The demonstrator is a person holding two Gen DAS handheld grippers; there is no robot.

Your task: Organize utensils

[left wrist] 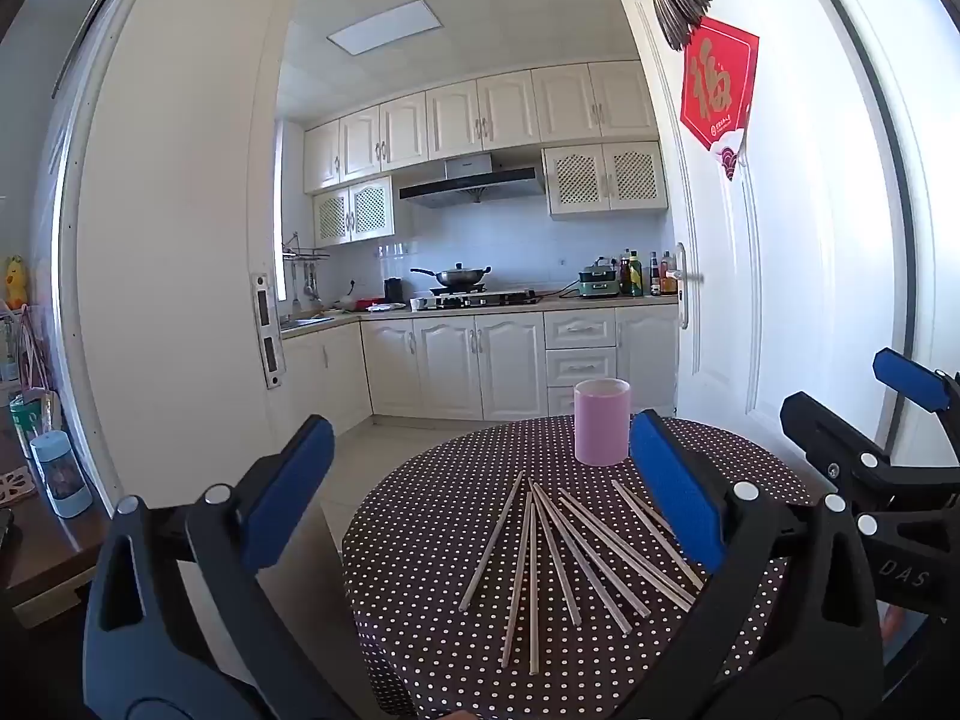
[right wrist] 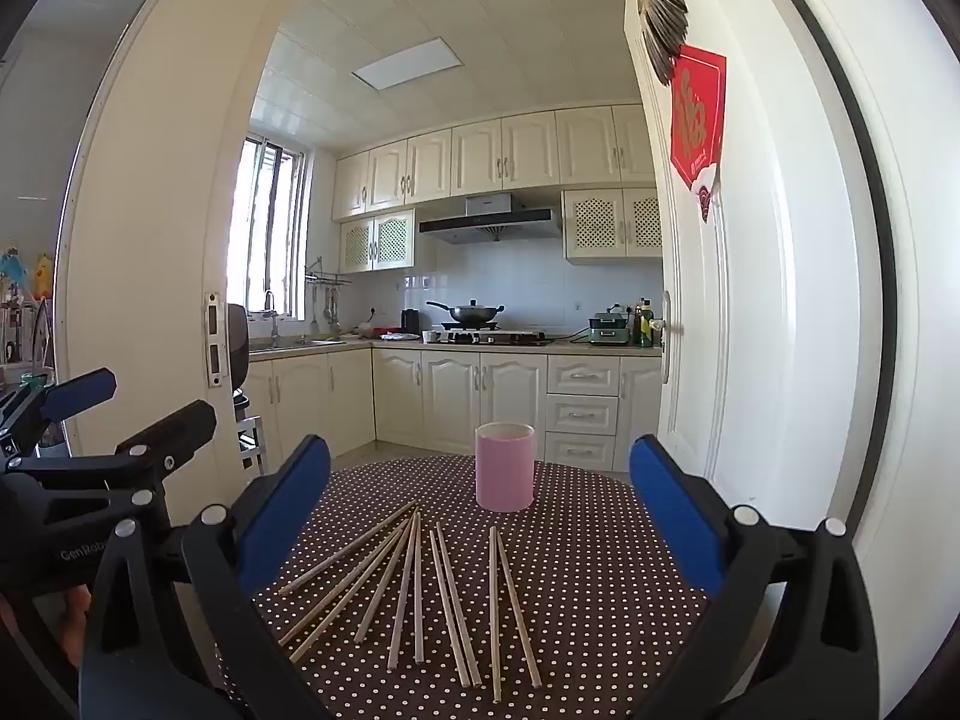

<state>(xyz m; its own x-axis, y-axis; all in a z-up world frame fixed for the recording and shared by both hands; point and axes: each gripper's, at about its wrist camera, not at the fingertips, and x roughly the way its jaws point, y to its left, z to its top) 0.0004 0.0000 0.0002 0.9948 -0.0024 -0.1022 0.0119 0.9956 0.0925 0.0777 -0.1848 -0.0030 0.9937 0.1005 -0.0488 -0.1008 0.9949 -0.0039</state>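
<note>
Several wooden chopsticks (left wrist: pixel 570 558) lie fanned out on a round table with a brown polka-dot cloth (left wrist: pixel 420 540); they also show in the right wrist view (right wrist: pixel 432 588). A pink cylindrical cup (left wrist: pixel 602 429) stands upright behind them, also in the right wrist view (right wrist: pixel 504 467). My left gripper (left wrist: pixel 480 492) is open and empty, held above the table's near left side. My right gripper (right wrist: pixel 480 516) is open and empty, above the near edge of the table (right wrist: pixel 600 570). Each gripper shows at the side of the other's view.
The table stands in a kitchen doorway. A white door (left wrist: pixel 780 270) with a red paper decoration stands open at the right. White cabinets, a stove with a wok (left wrist: pixel 459 279) and bottles line the far counter. A wooden side table (left wrist: pixel 42 540) with a blue bottle stands at the left.
</note>
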